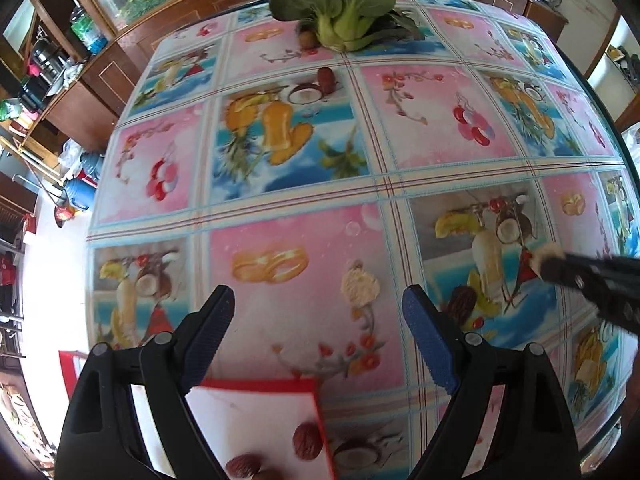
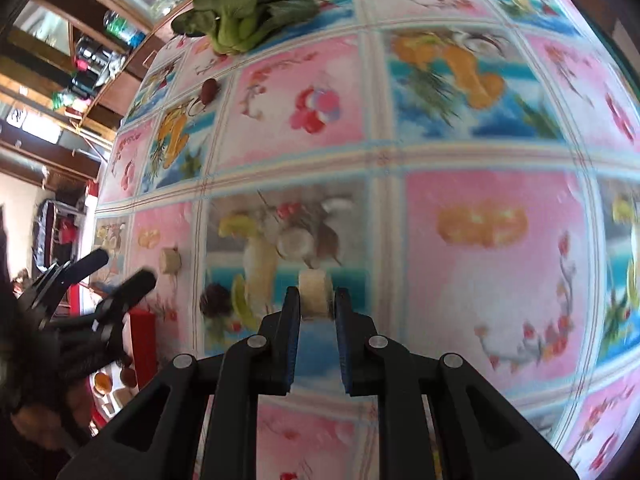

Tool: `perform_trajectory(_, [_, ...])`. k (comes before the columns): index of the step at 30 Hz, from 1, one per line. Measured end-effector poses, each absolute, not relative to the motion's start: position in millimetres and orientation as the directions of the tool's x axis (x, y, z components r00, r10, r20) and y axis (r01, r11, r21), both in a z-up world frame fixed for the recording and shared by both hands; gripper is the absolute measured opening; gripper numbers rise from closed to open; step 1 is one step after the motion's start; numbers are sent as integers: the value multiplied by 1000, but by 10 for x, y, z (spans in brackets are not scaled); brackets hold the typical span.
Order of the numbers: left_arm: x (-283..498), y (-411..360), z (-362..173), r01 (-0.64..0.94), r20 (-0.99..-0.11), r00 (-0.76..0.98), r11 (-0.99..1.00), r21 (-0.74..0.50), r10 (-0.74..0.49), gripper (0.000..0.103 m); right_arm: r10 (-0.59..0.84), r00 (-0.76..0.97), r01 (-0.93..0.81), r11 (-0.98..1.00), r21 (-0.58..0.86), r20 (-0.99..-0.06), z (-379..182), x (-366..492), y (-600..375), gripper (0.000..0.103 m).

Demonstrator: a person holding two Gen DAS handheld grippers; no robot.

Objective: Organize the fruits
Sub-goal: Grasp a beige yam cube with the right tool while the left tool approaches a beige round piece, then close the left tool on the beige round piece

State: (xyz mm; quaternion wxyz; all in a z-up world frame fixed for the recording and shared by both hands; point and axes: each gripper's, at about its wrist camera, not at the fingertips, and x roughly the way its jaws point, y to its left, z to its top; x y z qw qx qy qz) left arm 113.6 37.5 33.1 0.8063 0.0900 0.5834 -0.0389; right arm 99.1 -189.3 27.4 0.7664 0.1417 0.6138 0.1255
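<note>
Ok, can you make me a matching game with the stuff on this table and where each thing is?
Things:
1. leafy green vegetable
2. pale round slice
3. wrinkly red dates
4. another pale slice

Places:
A. on the red-edged white tray
B. between the right gripper fingers
C. far edge of the table
D. lying loose ahead of the open left gripper

Pairs: 1-C, 2-B, 3-A, 4-D

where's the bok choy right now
The bok choy lies at the table's far edge, top centre in the left wrist view, with a dark red date just in front of it.
</note>
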Motion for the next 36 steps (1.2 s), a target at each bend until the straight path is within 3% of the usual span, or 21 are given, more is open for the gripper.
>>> perform_trajectory(4, [1171,292,220,209,-954,298,974,91,26,85,352,206,-19,934,355,-913,243,834,-1962,15])
perform_trajectory(6, [1141,259,165,238,-962,273,970,53,-14,57,349,208,-16,935,353,-914,240,762,-1981,15])
perform_trajectory(9, [1067,224,117,256,-969,236,967,-6,-69,38,338,210,-26,940,340,-917,246,704,-1986,15])
perform_trajectory(10, [1041,211,120,267,-970,229,964,-16,-79,37,331,212,-30,943,333,-919,247,687,-1979,15])
perform_trajectory(12, [986,202,134,281,-970,221,959,-35,-100,23,322,216,-36,946,322,-922,246,669,-1966,15])
perform_trajectory(13, [955,206,140,282,-971,212,958,-50,-113,21,318,220,-40,948,317,-922,251,660,-1961,15])
perform_trajectory(27, [217,426,178,187,-939,143,940,-284,-312,18,256,215,-133,964,231,-943,250,404,-1737,15])
perform_trajectory(36, [-88,471,148,174,-933,154,939,-297,-324,18,245,196,-222,954,201,-949,243,149,-1536,15])
